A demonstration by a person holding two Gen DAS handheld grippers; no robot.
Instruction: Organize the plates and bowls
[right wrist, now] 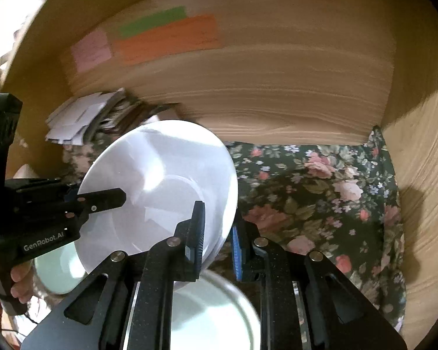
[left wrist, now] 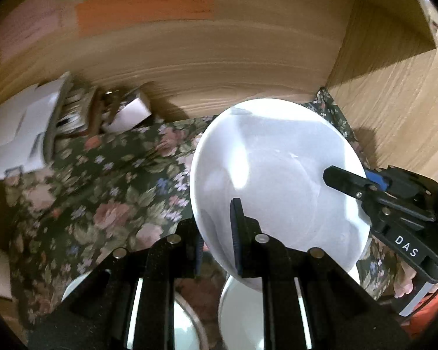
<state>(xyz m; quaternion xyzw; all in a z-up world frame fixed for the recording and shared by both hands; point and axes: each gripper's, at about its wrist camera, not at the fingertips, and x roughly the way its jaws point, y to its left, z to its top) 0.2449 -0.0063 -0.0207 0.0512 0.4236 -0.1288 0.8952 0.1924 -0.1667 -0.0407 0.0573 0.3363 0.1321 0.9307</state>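
Note:
A white plate (left wrist: 277, 169) is held in the air, tilted, above the floral cloth (left wrist: 108, 192). My left gripper (left wrist: 217, 233) is shut on its near-left rim. My right gripper (right wrist: 217, 236) is shut on its opposite rim; the plate also shows in the right wrist view (right wrist: 160, 186). Each gripper shows in the other's view, the right one (left wrist: 353, 183) and the left one (right wrist: 102, 198), one finger lying over the plate's face. Below lie white dishes: a plate (right wrist: 213, 312), a bowl (right wrist: 58, 271), another dish (left wrist: 239, 312).
Wooden walls (right wrist: 277, 93) close in the back and right side. Coloured paper notes (right wrist: 166, 38) are stuck on the back wall. A heap of papers and envelopes (left wrist: 29, 128) lies at the back left of the cloth.

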